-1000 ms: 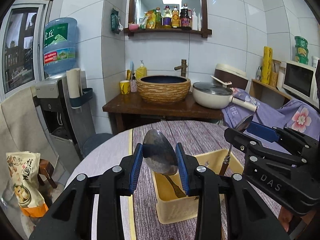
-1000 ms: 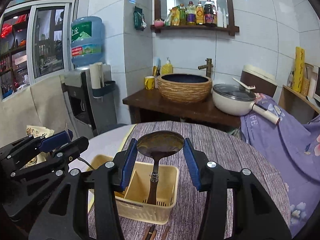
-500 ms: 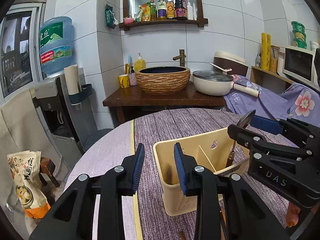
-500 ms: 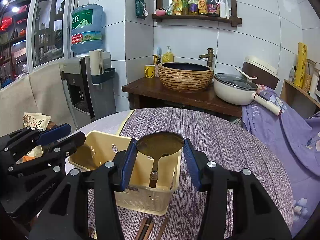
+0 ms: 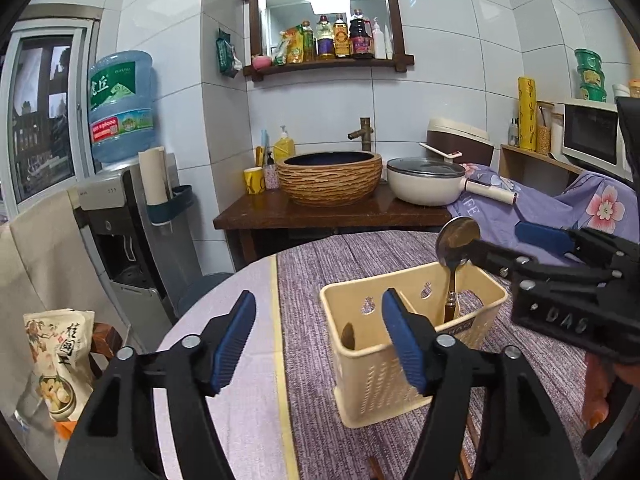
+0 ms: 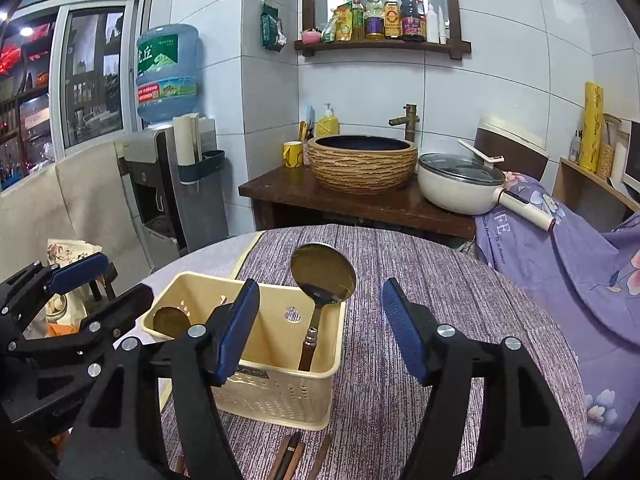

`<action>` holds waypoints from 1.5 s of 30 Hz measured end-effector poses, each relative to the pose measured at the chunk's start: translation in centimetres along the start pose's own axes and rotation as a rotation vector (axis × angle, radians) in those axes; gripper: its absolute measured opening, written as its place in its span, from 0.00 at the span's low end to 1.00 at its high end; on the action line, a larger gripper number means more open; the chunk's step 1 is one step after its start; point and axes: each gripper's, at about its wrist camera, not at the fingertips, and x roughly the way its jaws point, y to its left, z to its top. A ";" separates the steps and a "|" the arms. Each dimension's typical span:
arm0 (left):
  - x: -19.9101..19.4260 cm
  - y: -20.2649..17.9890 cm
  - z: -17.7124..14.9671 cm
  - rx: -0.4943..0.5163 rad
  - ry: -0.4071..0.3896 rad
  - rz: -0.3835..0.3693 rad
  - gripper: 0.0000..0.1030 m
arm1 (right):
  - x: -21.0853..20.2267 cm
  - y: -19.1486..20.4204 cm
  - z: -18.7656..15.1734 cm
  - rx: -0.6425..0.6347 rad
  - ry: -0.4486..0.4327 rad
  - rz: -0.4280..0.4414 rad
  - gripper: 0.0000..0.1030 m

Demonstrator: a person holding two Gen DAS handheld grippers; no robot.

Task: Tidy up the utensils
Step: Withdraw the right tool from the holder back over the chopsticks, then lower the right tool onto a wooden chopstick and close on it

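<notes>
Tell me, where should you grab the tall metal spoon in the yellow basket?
Grip the tall metal spoon at its thin neck just under the round bowl, coming from above: it stands handle-down in the yellow plastic basket, so only the top pokes out.

chopsticks (image 6: 294,454): probably, cut by bottom edge | smaller spoon (image 6: 172,322): handle hidden inside caddy (image 6: 276,396)

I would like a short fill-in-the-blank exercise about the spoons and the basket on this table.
1. The yellow basket holds ____ spoons.
2. The taller spoon stands in the basket with its bowl end pointing ____.
3. The basket stands on a ____ striped tablecloth.
4. Between the fingers of the left gripper there is ____.

Missing words: two; up; purple; nothing
</notes>
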 end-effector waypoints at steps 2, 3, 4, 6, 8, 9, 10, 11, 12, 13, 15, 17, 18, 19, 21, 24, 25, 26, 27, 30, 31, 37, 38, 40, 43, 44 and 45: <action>-1.0 0.5 -0.4 -0.015 -0.007 0.012 0.79 | -1.4 0.0 -0.2 -0.011 -0.037 -0.015 0.75; -1.4 0.7 -0.6 -0.022 -0.011 0.015 0.84 | -2.1 0.0 -0.3 -0.022 -0.052 -0.025 0.77; -2.0 0.9 -0.9 -0.030 -0.018 0.020 0.86 | -2.8 0.0 -0.5 -0.030 -0.064 -0.032 0.80; -3.1 1.1 -1.5 -0.036 -0.026 0.020 0.94 | -4.3 0.2 -1.1 -0.051 -0.081 -0.047 0.82; -3.8 1.0 -2.1 -0.028 -0.019 0.019 0.94 | -5.4 0.3 -1.6 -0.068 -0.079 -0.039 0.83; -4.1 0.9 -2.4 -0.023 -0.011 0.020 0.94 | -6.0 0.5 -2.1 -0.075 -0.075 -0.037 0.83; -4.4 0.7 -2.9 -0.016 0.002 0.018 0.94 | -6.5 0.6 -2.6 -0.077 -0.073 -0.035 0.83; -4.4 0.6 -3.4 -0.011 0.017 0.019 0.94 | -7.0 0.7 -3.1 -0.077 -0.069 -0.034 0.84; -4.5 0.5 -3.9 -0.008 0.034 0.023 0.94 | -7.4 0.7 -3.7 -0.076 -0.059 -0.031 0.84; -4.5 0.4 -4.6 -0.007 0.057 0.028 0.94 | -7.8 0.7 -4.3 -0.072 -0.047 -0.028 0.84; -4.5 0.2 -5.8 -0.005 0.098 0.032 0.94 | -8.2 0.6 -5.5 -0.061 -0.016 -0.022 0.84; -4.3 0.2 -7.2 -0.011 0.135 0.043 0.94 | -8.3 0.6 -6.9 -0.054 0.029 -0.017 0.85; -4.3 0.2 -7.7 -0.015 0.148 0.049 0.94 | -8.3 0.6 -7.7 -0.055 0.059 -0.020 0.85; -4.2 0.1 -8.3 -0.019 0.164 0.050 0.94 | -8.1 0.5 -8.3 -0.056 0.078 -0.026 0.85; -4.2 -0.1 -9.2 -0.020 0.188 0.042 0.94 | -7.6 0.4 -9.7 -0.054 0.128 -0.037 0.85; -4.2 -0.5 -10.3 -0.014 0.208 0.034 0.94 | -6.7 -0.1 -11.5 -0.021 0.203 -0.030 0.84; -4.2 -0.7 -10.7 -0.016 0.215 0.030 0.94 | -6.5 -0.2 -12.0 -0.009 0.220 -0.029 0.84; -4.2 -0.8 -11.0 -0.020 0.223 0.026 0.94 | -6.2 -0.2 -12.5 0.001 0.236 -0.029 0.84; -4.2 -0.8 -11.4 -0.027 0.231 0.019 0.94 | -6.0 -0.3 -13.0 0.009 0.253 -0.031 0.83; -3.9 -0.9 -12.4 -0.040 0.261 0.009 0.92 | -5.3 -0.3 -14.3 0.023 0.300 -0.034 0.77; -3.8 -0.9 -12.9 -0.046 0.280 0.000 0.90 | -5.1 -0.3 -14.7 0.027 0.313 -0.032 0.77; -3.4 -1.1 -15.1 -0.074 0.357 -0.046 0.67 | -4.4 0.0 -16.5 0.051 0.366 -0.009 0.66; -3.4 -1.2 -15.4 -0.075 0.365 -0.049 0.64 | -4.4 0.2 -16.7 0.049 0.372 -0.001 0.65; -3.2 -1.2 -15.8 -0.082 0.379 -0.055 0.59 | -4.5 0.9 -17.1 0.036 0.377 0.013 0.64; -3.0 -1.2 -16.2 -0.094 0.400 -0.068 0.52 | -4.5 1.8 -17.7 0.012 0.388 0.014 0.64; -2.9 -1.3 -16.3 -0.093 0.405 -0.075 0.50 | -4.3 1.8 -17.8 0.011 0.393 0.008 0.63; -2.9 -1.5 -16.3 -0.091 0.407 -0.079 0.49 | -4.1 1.7 -18.0 0.018 0.402 0.002 0.58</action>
